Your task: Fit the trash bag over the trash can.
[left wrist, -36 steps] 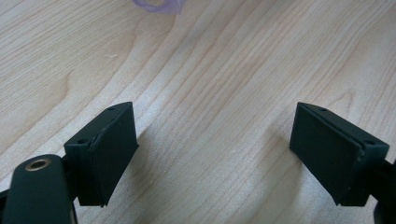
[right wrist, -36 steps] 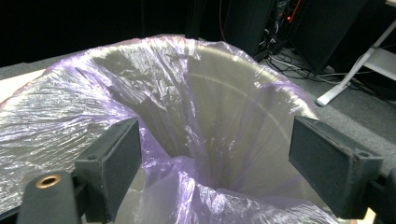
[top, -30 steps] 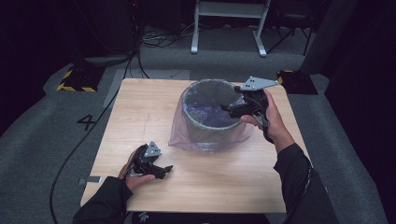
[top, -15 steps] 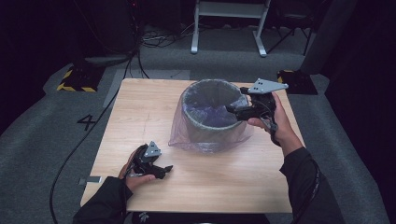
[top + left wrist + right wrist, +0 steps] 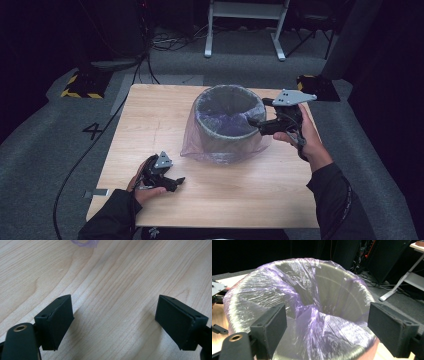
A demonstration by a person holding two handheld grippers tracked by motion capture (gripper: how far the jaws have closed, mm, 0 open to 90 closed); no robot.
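A grey bin (image 5: pixel 223 118) stands on the wooden desk (image 5: pixel 150 115), a little toward the far right of the middle. A thin purple bag (image 5: pixel 200 147) lines it: the film drapes over the rim, hangs down the outside wall and spreads onto the desk around the base, while inside it sags in folds toward the bottom. In the right gripper view the bag (image 5: pixel 312 322) shows shiny and crumpled over the near rim of the bin (image 5: pixel 337 287).

The right hand-held gripper (image 5: pixel 254 124) hovers at the right side of the bin, level with its rim and pointing at it from the right. Its jaws stand wide apart, one to each side of the near rim as seen along them, with nothing pressed between the pads. Whether a fingertip brushes the film cannot be told. The right hand (image 5: pixel 305 137) holds it from behind, with the grey three-cornered plate on top.

The left hand-held gripper (image 5: pixel 177 182) rests low at the near left part of the desk, well apart from the bin, held by the left hand (image 5: pixel 142 182). Its jaws are wide open over bare wood, nothing between them. In the left gripper view a scrap of the purple bag (image 5: pixel 85 243) peeks in at the top edge, far from the pads.
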